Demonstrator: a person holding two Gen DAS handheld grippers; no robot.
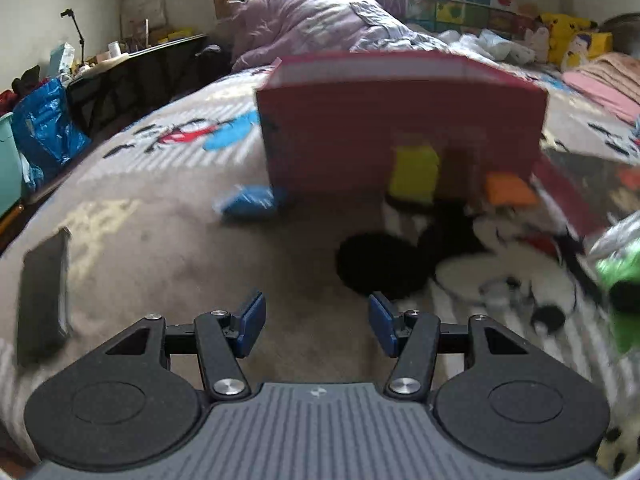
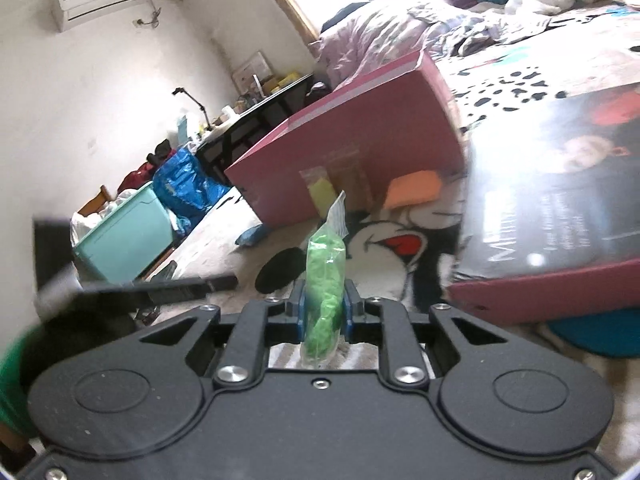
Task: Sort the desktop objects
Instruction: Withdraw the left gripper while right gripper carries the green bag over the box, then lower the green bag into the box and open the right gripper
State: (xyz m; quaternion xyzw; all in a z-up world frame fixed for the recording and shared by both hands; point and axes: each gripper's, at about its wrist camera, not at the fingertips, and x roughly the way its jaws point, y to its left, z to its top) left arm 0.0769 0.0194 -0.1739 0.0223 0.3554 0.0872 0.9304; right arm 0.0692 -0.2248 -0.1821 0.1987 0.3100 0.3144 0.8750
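Note:
My right gripper [image 2: 324, 310] is shut on a green packet [image 2: 325, 276] in clear wrap and holds it upright above the blanket; the packet also shows at the right edge of the left wrist view [image 1: 618, 276]. My left gripper [image 1: 316, 322] is open and empty above the blanket. Ahead stands a pink box [image 1: 400, 120] on its side, also in the right wrist view [image 2: 352, 148]. A yellow packet [image 1: 414, 174], a brown one [image 1: 464, 168] and an orange one [image 1: 508, 190] lie at its open front. A blue packet [image 1: 252, 200] lies left of the box.
A dark phone-like slab [image 1: 42, 296] lies on the blanket at left. The box lid with a dark printed face [image 2: 560, 200] lies at right. A teal bin [image 2: 128, 232] and a blue bag [image 2: 184, 188] stand beside the bed. A pile of bedding [image 1: 312, 24] lies behind.

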